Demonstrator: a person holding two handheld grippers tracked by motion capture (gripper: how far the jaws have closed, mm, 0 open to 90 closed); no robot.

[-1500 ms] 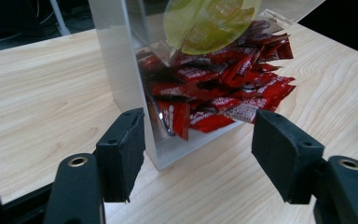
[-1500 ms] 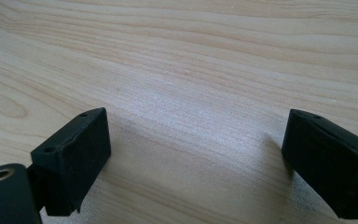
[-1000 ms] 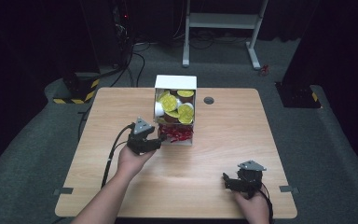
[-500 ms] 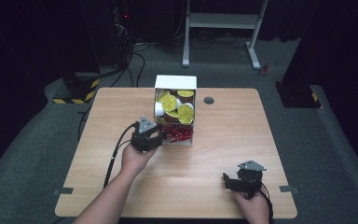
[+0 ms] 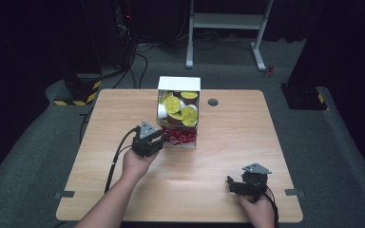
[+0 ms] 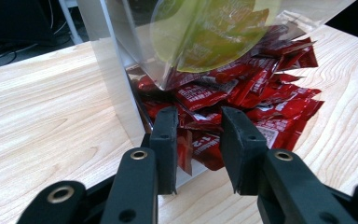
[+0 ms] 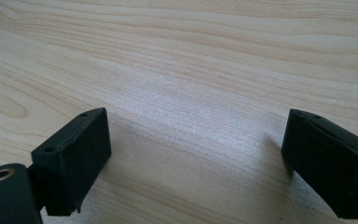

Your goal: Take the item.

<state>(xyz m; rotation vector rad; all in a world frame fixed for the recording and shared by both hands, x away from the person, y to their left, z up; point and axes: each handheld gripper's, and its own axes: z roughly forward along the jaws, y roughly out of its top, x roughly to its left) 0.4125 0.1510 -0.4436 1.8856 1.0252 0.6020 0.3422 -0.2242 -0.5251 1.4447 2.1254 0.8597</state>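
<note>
Left gripper [image 6: 193, 135] at mouth of white open-front box [image 5: 179, 83] mid-surface; jaws have just been closing, now narrow around red foil sachet [image 6: 200, 147], contact unclear. Right gripper [image 7: 196, 163] jaws wide over bare wooden surface [image 7: 191, 60].

My bench [image 5: 123, 114] is a light wood top with rounded corners and a small dark round grommet [image 5: 213, 102] set near its far edge. It stands on grey carpet [image 5: 342, 156] that runs out on every side. Beyond the far edge the room falls into darkness: a white metal frame [image 5: 223, 28] on two legs stands on the floor there, black cables [image 5: 138, 61] trail across the carpet to its left, and yellow-and-black hazard striping [image 5: 78, 95] marks a low dark block off the bench's far left corner. Light falls from overhead onto the wood.
</note>
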